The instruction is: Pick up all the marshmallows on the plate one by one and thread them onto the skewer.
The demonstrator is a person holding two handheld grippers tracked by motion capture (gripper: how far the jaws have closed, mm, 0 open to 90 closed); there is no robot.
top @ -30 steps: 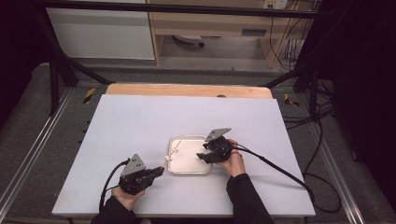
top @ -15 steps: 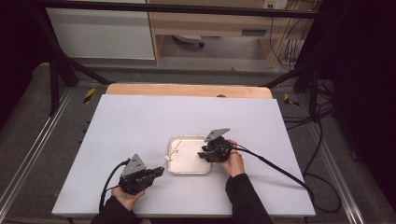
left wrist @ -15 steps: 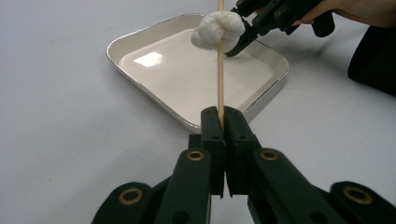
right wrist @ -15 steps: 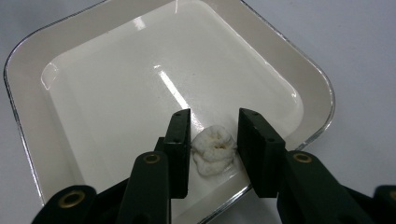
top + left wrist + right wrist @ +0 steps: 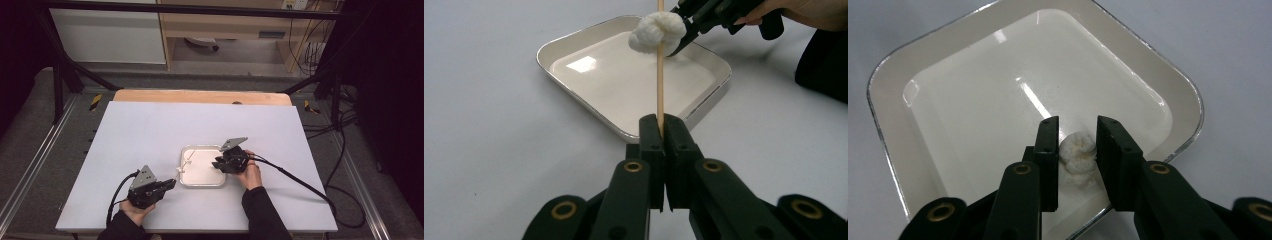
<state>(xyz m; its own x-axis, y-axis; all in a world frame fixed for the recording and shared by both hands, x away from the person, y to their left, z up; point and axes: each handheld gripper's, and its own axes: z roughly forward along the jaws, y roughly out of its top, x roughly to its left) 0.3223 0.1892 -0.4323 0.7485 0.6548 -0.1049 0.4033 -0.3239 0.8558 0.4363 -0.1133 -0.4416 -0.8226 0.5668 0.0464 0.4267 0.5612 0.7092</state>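
On the broad white table (image 5: 150,135) sits a shallow square cream tray (image 5: 200,176). My left gripper (image 5: 663,131) is clamped tight on a thin wooden skewer (image 5: 660,75); my right gripper (image 5: 1071,145), jaws just closing, flanks its fluffy white marshmallow (image 5: 1078,152) above the tray.

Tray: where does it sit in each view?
High view: tray just below centre.
Left gripper view: upper middle, behind the skewer.
Right gripper view: spans the frame, under the fingers.
Shared landmark: right gripper at its edge.
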